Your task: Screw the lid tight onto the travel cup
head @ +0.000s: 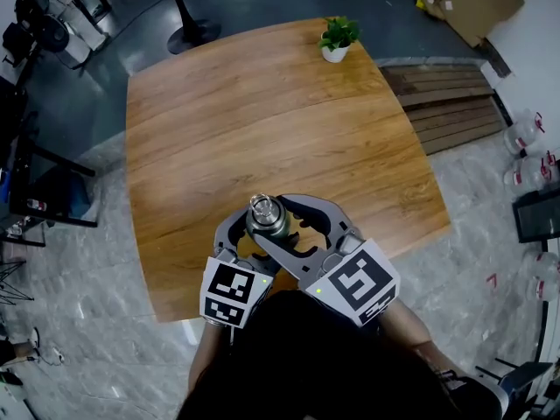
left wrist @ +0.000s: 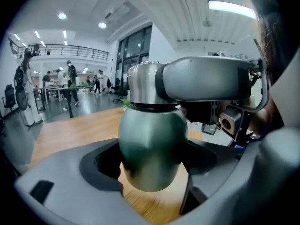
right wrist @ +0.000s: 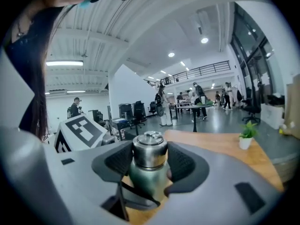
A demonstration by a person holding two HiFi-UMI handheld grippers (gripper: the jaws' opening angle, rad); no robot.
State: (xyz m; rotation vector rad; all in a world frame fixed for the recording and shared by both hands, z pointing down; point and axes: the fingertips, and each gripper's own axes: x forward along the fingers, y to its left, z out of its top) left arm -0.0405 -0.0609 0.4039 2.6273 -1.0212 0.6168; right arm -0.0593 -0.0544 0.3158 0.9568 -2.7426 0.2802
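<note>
The travel cup (head: pixel 271 223) has a dark green body (left wrist: pixel 152 144) and a steel lid (right wrist: pixel 150 149) on top. It hangs just above the near edge of the wooden table (head: pixel 262 121). My left gripper (head: pixel 258 234) is shut on the green body, whose bottom shows clear of the wood in the left gripper view. My right gripper (head: pixel 280 215) comes in from the right at the height of the lid. Its dark pads lie against both sides of the lid (head: pixel 262 205), and one of its grey fingers (left wrist: pixel 206 83) wraps over the lid in the left gripper view.
A small potted plant (head: pixel 337 38) stands at the table's far edge. Wooden decking (head: pixel 446 103) lies on the floor to the right, and desks and chairs (head: pixel 35 24) stand at the far left. People stand far back in the hall (right wrist: pixel 197 95).
</note>
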